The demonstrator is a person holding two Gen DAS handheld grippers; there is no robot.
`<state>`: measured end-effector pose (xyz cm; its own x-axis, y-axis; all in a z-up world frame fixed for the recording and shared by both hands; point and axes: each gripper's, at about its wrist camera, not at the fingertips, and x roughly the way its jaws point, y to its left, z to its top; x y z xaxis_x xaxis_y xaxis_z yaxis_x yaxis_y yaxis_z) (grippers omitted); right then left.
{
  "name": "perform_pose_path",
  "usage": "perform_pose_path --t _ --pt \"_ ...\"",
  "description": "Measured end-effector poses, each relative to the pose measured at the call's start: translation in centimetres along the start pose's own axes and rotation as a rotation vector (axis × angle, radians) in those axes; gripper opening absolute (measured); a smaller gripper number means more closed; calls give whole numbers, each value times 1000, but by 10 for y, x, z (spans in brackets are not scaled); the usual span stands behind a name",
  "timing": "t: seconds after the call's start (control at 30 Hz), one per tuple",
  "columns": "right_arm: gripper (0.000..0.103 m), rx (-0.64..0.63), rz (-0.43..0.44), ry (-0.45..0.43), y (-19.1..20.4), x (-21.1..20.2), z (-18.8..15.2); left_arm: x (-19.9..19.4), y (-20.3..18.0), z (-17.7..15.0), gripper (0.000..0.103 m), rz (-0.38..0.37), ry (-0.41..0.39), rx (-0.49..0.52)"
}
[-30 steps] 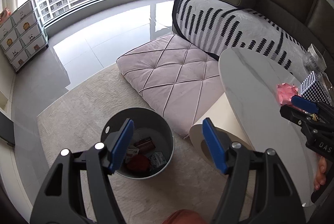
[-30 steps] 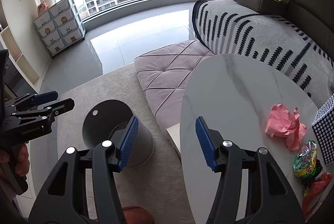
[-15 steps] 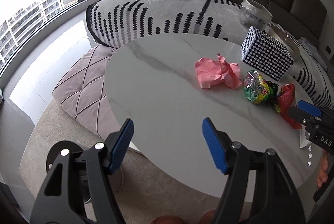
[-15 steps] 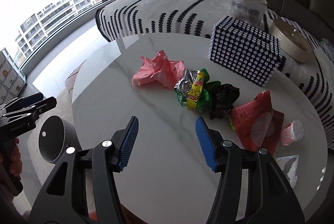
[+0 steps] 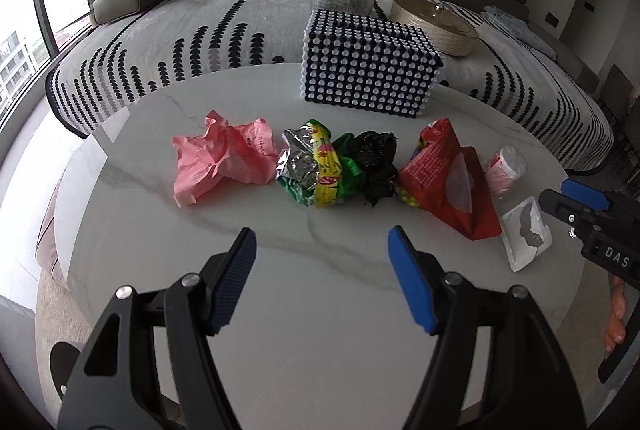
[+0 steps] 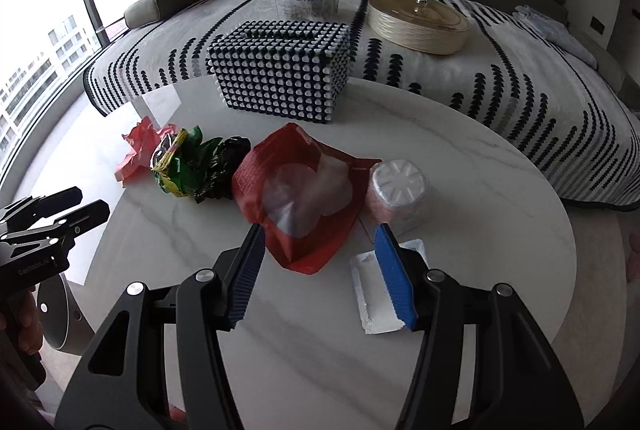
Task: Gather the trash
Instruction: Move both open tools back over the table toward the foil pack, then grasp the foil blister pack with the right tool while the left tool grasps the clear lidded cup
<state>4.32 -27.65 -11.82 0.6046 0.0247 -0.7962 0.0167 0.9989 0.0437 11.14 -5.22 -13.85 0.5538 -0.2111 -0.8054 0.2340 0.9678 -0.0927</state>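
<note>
Now both tools were over the round white marble-veined counter (image 5: 160, 290), glossy and smooth. Landmark: the studded box (image 5: 368, 67), a rectangular block covered in rows of black and white beads, at the counter's far edge.

Trash lay in a row in front of the box. Left of it, crumpled pink paper (image 5: 222, 159), matte and creased. Straight in front, a crushed foil wrapper (image 5: 316, 169), silver inside with green and yellow print, touching a wad of black plastic film (image 5: 376, 161). Right of that, a flat red pouch (image 6: 300, 197) with a clear round window, glossy. Further right, a small cup (image 6: 398, 191) lying on its side with its ribbed white base showing, and near it a shallow white foam tray (image 6: 370, 294), rectangular.

Left tool (image 5: 322, 278): blue ribbed pads wide apart, holding nothing, on the near side of the foil wrapper. Right tool (image 6: 320, 276): pads apart, empty, at the pouch's near corner, right pad over the tray.

Versus 0.5 s earlier: both cameras sat closer and lower to the trash row; the right tool had moved from bare marble to the pouch. The trash items had not shifted.
</note>
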Motion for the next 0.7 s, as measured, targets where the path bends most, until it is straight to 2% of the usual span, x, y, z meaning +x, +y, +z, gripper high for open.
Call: perform_pose_path --t 0.17,0.3,0.5,0.7 --pt "55 57 -73 29 -48 11 -16 15 -37 4 69 -44 16 55" --pt "55 83 -98 54 -76 26 -28 27 -61 8 69 -67 27 89" --pt "55 100 -67 83 -94 47 -36 47 -99 16 69 -92 35 142" --pt "54 61 -17 106 -88 63 -40 63 -130 22 69 -112 39 203"
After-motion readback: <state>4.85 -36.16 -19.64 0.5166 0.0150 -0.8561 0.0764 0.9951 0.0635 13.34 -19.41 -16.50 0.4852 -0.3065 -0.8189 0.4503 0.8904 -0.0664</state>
